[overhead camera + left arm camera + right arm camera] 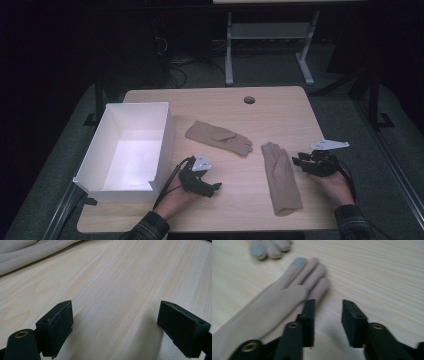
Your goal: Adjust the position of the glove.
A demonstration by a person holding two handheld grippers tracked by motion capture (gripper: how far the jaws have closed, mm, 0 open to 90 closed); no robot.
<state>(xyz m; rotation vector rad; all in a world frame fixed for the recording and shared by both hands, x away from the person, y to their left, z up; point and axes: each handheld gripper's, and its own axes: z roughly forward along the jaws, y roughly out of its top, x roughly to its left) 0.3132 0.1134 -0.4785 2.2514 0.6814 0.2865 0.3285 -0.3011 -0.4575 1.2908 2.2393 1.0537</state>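
Note:
Two tan gloves lie flat on the wooden table (240, 210). One glove (217, 136) rests near the middle, the other glove (281, 177) lies lengthwise to its right. My left gripper (212, 187) sits low on the table in front of the middle glove, open over bare wood (115, 327), with tan cloth (30, 252) at the far left. My right gripper (296, 161) is just right of the long glove, pointing at it. Its jaws stand open (328, 315) with only table between them, and the glove's fingers (274, 305) lie against the left jaw. The other glove's fingertips (270, 248) show beyond.
An open white box (165, 135) stands at the table's left side, close to my left hand. A small round hole (249, 99) sits near the far edge. Beyond the table, on the dark floor, are the legs of another table (229, 50).

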